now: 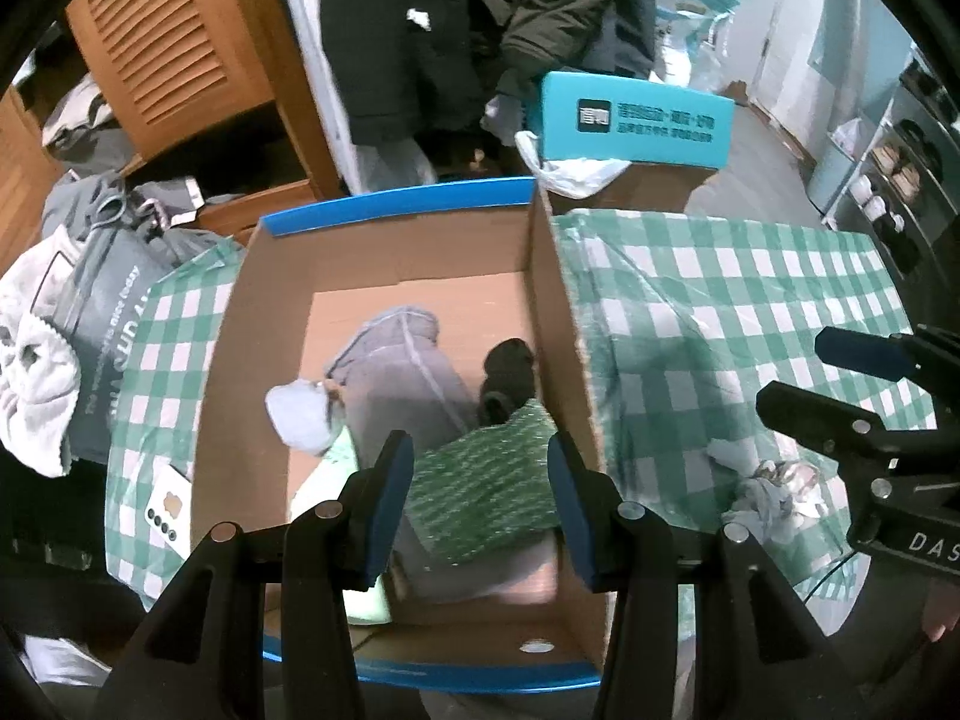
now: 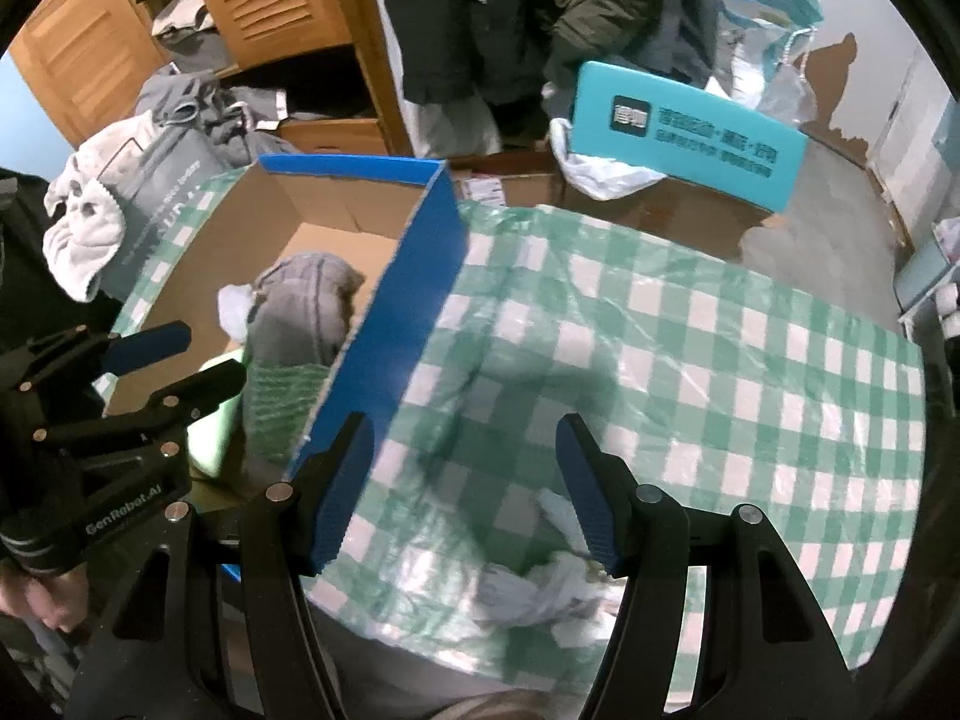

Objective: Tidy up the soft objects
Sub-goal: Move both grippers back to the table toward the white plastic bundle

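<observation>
Left gripper [image 1: 480,480] hangs released over the brown cardboard box [image 1: 552,306], above its green knitted cloth [image 1: 480,480]. Right gripper [image 2: 462,492], spread and empty, should drop squarely onto the crumpled pale grey cloth [image 2: 540,588] on the green checked tablecloth [image 2: 720,360].

A cardboard box [image 1: 546,300] is sitting on the left part of the tablecloth [image 1: 720,312]. Clothes [image 1: 408,372] are lying inside it. A crumpled cloth [image 2: 540,588] is lying on the tablecloth to its right, near the front edge.
</observation>
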Demonstrator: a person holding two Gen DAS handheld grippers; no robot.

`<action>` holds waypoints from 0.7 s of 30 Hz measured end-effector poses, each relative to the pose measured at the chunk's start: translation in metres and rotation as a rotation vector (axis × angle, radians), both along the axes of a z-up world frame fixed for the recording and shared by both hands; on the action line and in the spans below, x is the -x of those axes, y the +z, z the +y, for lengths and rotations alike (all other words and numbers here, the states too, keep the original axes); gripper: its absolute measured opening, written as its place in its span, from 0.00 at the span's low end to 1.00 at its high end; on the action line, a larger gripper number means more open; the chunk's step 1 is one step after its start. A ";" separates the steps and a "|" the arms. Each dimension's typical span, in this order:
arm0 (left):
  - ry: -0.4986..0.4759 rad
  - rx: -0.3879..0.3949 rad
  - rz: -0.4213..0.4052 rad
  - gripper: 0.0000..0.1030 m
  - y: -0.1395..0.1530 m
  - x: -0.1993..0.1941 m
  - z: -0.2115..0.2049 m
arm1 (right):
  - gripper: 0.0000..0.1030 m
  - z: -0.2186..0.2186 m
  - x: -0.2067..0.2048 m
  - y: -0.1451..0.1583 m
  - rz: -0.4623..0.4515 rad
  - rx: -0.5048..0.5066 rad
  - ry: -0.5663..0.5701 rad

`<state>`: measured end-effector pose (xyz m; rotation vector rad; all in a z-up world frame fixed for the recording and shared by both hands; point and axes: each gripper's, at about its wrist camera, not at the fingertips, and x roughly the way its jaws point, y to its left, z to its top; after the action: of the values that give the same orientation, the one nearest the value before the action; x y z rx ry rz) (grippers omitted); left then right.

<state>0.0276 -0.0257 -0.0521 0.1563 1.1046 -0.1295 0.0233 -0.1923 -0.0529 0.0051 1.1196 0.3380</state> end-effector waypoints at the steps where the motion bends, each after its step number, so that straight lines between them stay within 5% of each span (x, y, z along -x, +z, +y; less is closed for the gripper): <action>1: -0.006 0.000 0.001 0.46 0.000 0.001 -0.003 | 0.61 -0.003 0.001 0.000 -0.001 0.002 -0.004; 21: -0.162 -0.004 0.077 0.46 -0.017 0.012 -0.086 | 0.61 -0.079 0.014 -0.037 0.088 -0.002 -0.115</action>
<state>0.0157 -0.1116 -0.0690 0.2459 1.1682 -0.2798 0.0097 -0.2716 -0.0897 0.0869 1.2012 0.2378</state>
